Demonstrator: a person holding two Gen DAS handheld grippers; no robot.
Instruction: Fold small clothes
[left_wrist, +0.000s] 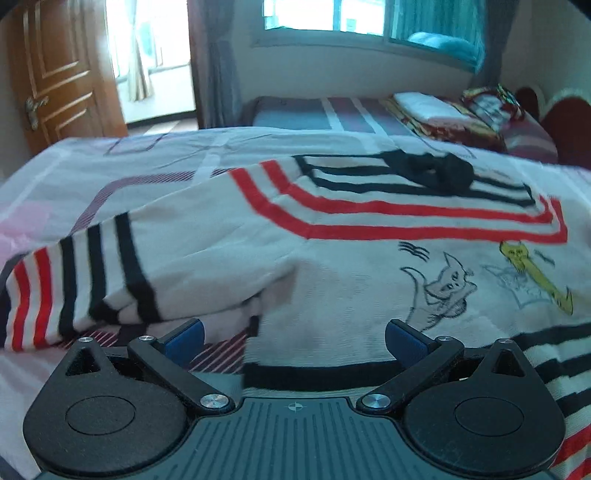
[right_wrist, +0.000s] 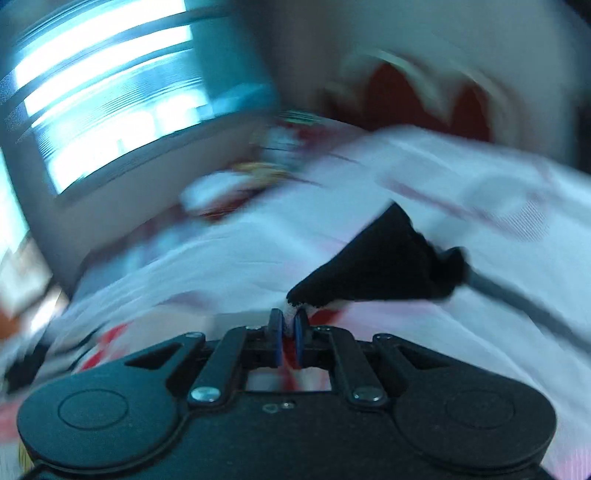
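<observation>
A small white sweater (left_wrist: 351, 258) with red and black stripes, cartoon cat drawings and a black collar (left_wrist: 432, 170) lies spread on the bed. Its left sleeve (left_wrist: 92, 280) is folded in over the body. My left gripper (left_wrist: 293, 341) is open and empty, low over the sweater's near hem. In the blurred right wrist view my right gripper (right_wrist: 290, 321) is shut on a white and red edge of the sweater (right_wrist: 369, 321), just below the black collar (right_wrist: 384, 258).
The bed sheet (left_wrist: 110, 173) is white with pink and purple lines. A second bed (left_wrist: 332, 114) with folded bedding (left_wrist: 443, 110) stands behind. A wooden door (left_wrist: 55, 74) is at the left, a window (left_wrist: 332, 14) at the back.
</observation>
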